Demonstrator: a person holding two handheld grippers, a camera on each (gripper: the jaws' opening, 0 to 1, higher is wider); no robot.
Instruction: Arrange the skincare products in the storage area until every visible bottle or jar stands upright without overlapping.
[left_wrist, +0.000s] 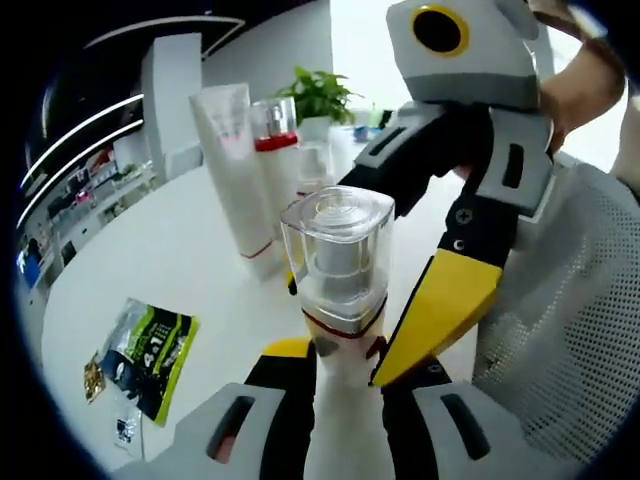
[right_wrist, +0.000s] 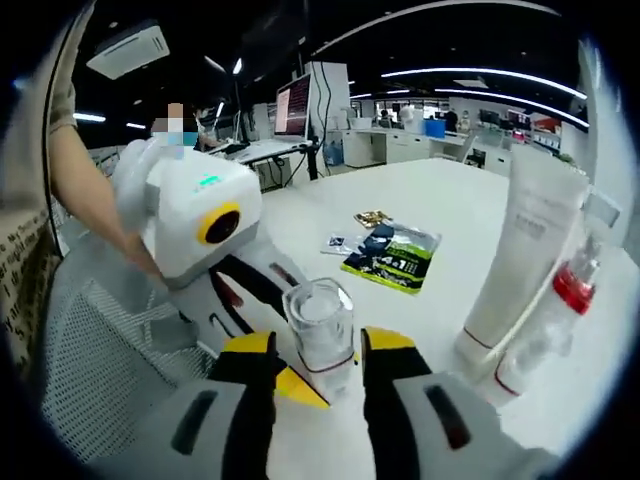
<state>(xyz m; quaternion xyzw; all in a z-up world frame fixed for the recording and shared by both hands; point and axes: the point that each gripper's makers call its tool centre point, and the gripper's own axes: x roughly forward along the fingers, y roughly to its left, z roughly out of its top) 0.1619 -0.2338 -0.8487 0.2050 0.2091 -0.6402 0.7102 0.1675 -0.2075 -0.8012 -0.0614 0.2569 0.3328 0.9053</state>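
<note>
A small white bottle with a square clear cap (left_wrist: 337, 255) stands upright between both grippers. My left gripper (left_wrist: 340, 368) is shut on its white body from below. The right gripper reaches in from the right, and its yellow finger (left_wrist: 445, 300) rests against the bottle's neck. In the right gripper view the same bottle (right_wrist: 320, 325) sits between the jaws of my right gripper (right_wrist: 320, 348), with a small gap on each side. The left gripper's yellow finger (right_wrist: 300, 386) lies just under it. A tall white tube (left_wrist: 235, 170) and a red-banded bottle (left_wrist: 275, 135) stand upright behind.
White mesh (left_wrist: 570, 330) lies under and beside the grippers. Green sachets (left_wrist: 150, 355) lie flat on the round white table (left_wrist: 170, 250). A potted plant (left_wrist: 320, 95) stands at the table's far side. The tube (right_wrist: 525, 250) and red-banded bottle (right_wrist: 570, 290) stand close together.
</note>
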